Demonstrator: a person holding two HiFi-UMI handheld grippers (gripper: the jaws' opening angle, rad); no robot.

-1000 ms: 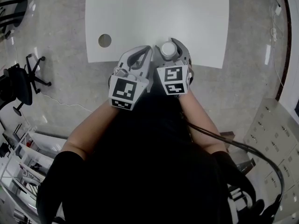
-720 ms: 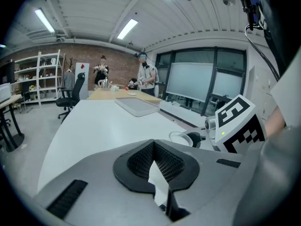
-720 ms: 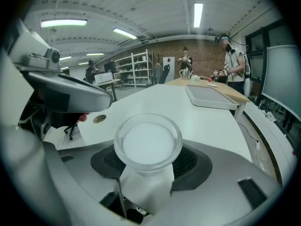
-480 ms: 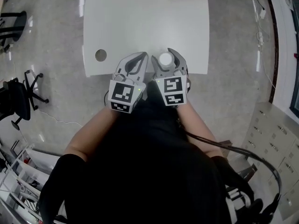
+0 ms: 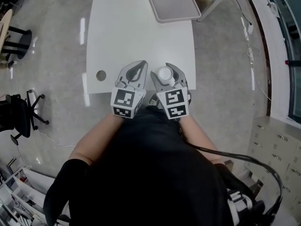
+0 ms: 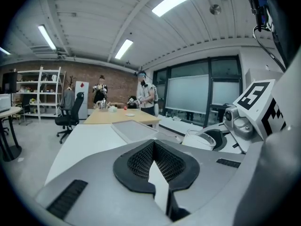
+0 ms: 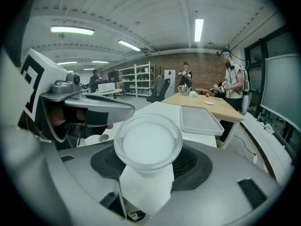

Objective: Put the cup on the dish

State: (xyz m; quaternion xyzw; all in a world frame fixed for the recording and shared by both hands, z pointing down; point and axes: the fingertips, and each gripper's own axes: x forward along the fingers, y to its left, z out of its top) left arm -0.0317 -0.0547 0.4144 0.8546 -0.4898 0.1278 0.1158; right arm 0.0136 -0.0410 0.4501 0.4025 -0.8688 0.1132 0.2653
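A small white cup (image 5: 164, 74) sits between the jaws of my right gripper (image 5: 163, 68), which is shut on it; in the right gripper view the cup (image 7: 148, 142) is upright and its open rim faces the camera. My left gripper (image 5: 142, 63) is close beside it on the left, shut with nothing in it, its pads meeting at the tip (image 6: 153, 146). Both hover over the near edge of the white table (image 5: 127, 27). A grey rectangular tray (image 5: 171, 1) lies at the table's far end, well beyond the cup.
A round cable hole (image 5: 101, 75) is in the table's near left corner. Office chairs (image 5: 19, 114) stand on the floor to the left. Beyond the tray (image 7: 200, 119) is a wooden table (image 7: 207, 102) with people standing at it.
The view has shifted so that more of the table's far end shows, and the grey tray has come into sight. Both grippers keep their pose side by side, the cup still held.
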